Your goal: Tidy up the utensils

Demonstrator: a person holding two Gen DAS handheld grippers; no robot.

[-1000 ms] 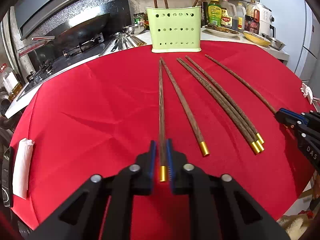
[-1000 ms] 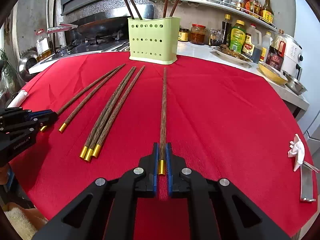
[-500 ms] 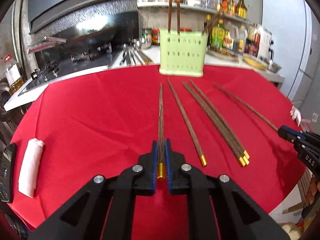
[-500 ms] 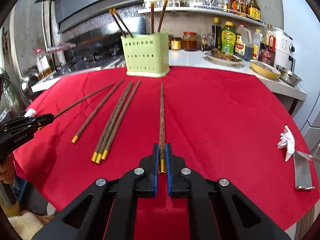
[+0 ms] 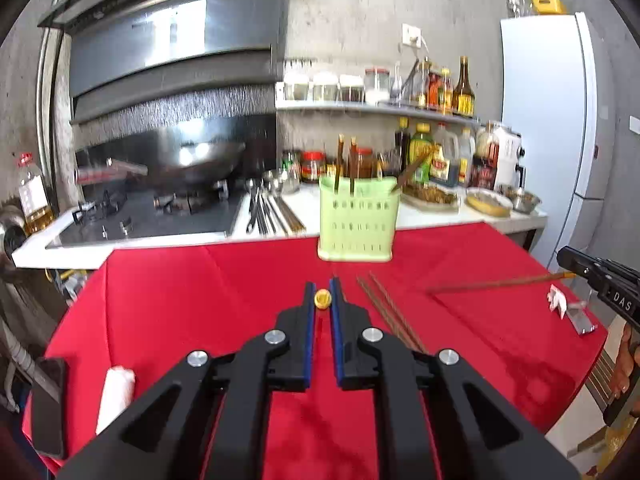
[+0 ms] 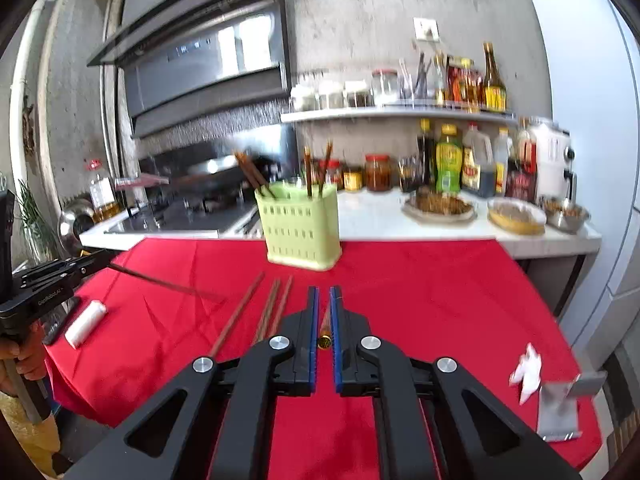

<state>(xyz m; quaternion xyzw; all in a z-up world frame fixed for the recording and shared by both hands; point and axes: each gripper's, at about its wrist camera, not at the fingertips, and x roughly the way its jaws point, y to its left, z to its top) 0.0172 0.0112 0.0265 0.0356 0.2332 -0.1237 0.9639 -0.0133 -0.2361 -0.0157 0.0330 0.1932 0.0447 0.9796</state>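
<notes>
My left gripper (image 5: pixel 322 286) is shut on a brown chopstick whose gold cap (image 5: pixel 322 299) shows end-on between the blue pads. It is held above the red tablecloth (image 5: pixel 200 300). My right gripper (image 6: pixel 324 292) is likewise shut on another chopstick (image 6: pixel 326 322), also off the cloth. In each wrist view the other gripper (image 5: pixel 600 280) (image 6: pixel 52 280) shows at the side with its raised stick (image 5: pixel 500 282) (image 6: pixel 160 280). The pale green perforated holder (image 5: pixel 358 220) (image 6: pixel 302 232) stands at the far table edge with several chopsticks upright in it. Loose chopsticks (image 5: pixel 384 308) (image 6: pixel 272 312) lie before it.
A white paper roll (image 5: pixel 116 392) and a dark phone (image 5: pixel 48 404) lie at the table's left edge. A crumpled tissue (image 6: pixel 528 372) and a metal piece (image 6: pixel 560 412) sit at the right edge. Behind the table a counter (image 6: pixel 380 220) carries dishes, bottles, a wok and metal utensils.
Both grippers have risen, each lifting its chopstick off the cloth. The views have tilted upward, so the holder and table sit lower in frame.
</notes>
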